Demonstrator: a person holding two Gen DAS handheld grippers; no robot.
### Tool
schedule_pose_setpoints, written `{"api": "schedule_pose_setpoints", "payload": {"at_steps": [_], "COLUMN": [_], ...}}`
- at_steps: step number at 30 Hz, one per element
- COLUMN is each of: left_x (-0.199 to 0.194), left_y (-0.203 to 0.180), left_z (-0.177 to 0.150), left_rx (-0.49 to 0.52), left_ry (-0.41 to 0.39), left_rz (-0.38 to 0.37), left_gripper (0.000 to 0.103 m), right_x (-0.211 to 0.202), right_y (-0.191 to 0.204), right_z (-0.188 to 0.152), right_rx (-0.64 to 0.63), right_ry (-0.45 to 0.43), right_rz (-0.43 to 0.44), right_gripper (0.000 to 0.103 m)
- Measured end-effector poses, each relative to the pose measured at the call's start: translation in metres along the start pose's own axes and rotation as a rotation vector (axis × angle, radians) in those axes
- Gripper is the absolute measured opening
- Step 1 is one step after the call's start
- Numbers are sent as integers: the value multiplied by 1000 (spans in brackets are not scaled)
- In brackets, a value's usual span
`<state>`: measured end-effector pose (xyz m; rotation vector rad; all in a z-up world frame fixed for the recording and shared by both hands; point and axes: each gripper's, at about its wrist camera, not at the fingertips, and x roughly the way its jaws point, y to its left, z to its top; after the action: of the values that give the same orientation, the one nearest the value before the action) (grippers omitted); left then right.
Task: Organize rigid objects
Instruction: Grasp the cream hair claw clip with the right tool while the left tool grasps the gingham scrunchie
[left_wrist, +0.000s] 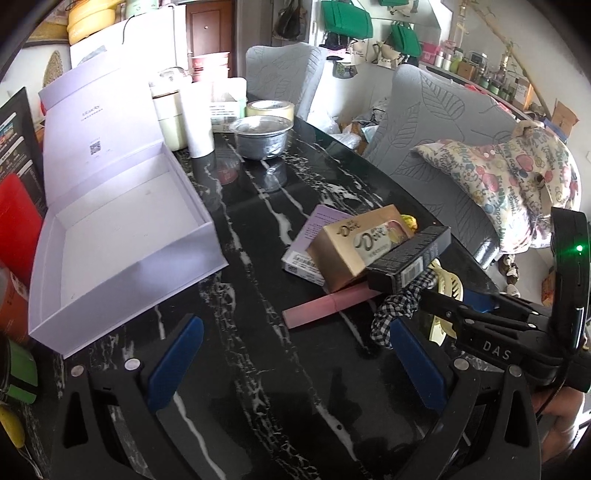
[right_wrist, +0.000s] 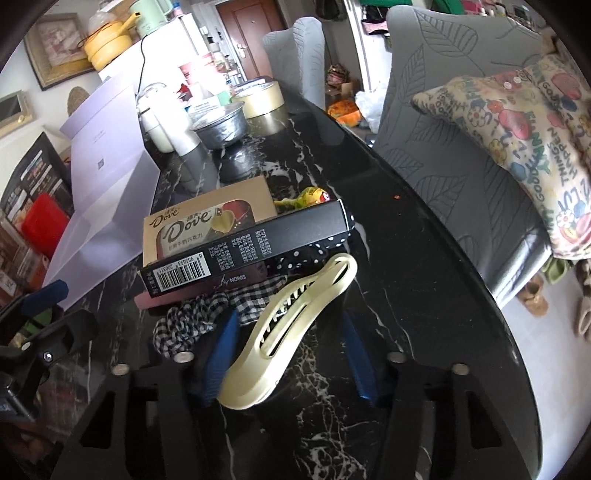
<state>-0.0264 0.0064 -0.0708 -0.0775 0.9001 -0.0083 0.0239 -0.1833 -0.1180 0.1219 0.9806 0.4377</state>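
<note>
An open white box (left_wrist: 125, 229) lies at the left of the black marble table (left_wrist: 258, 369); it also shows in the right wrist view (right_wrist: 107, 206). A pile sits at the right: a gold Dove box (left_wrist: 354, 247) (right_wrist: 207, 225), a long black box (left_wrist: 410, 258) (right_wrist: 251, 243), a pink box (left_wrist: 328, 306), a checkered scrunchie (left_wrist: 395, 310) (right_wrist: 207, 314) and a pale yellow hair clip (right_wrist: 295, 325). My left gripper (left_wrist: 291, 365) is open over bare table. My right gripper (right_wrist: 291, 350) is open around the hair clip; it also shows in the left wrist view (left_wrist: 443, 314).
A foil bowl (left_wrist: 262, 136), a tape roll (left_wrist: 269, 109), a white bottle (left_wrist: 199, 122) and cups stand at the table's far end. Grey chairs (left_wrist: 436, 147) and a patterned cushion (left_wrist: 517, 177) line the right side. Red and green items sit at the left.
</note>
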Motion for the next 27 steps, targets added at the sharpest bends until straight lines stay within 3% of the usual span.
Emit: {"api": "schedule_pose_setpoints", "payload": {"at_steps": [3, 6, 13, 19, 21, 26, 27], "left_x": [3, 5, 16, 36, 40, 52, 54], "left_y": [-8, -16, -38, -52, -56, -70, -72], "left_z": [1, -1, -3, -6, -6, -6, -7], "left_rx": [10, 24, 57, 47, 42, 59, 63], "left_ry": [5, 6, 16, 74, 89, 106, 105], "left_rz": [-29, -53, -115, -157, -185, -200, -200], "left_gripper": [103, 103, 102, 79, 67, 54, 44], "right_x": [-2, -7, -23, -32, -33, -34, -34], "right_y": [-4, -5, -20, -33, -37, -46, -47], "right_z": [-2, -5, -14, -19, -19, -21, -21], "right_rx": [23, 10, 10, 23, 32, 52, 53], "right_ry": [6, -1, 6, -3, -4, -3, -3], "right_rz": [50, 27, 10, 1, 1, 8, 9], "right_gripper": [29, 24, 24, 24, 24, 24, 24]}}
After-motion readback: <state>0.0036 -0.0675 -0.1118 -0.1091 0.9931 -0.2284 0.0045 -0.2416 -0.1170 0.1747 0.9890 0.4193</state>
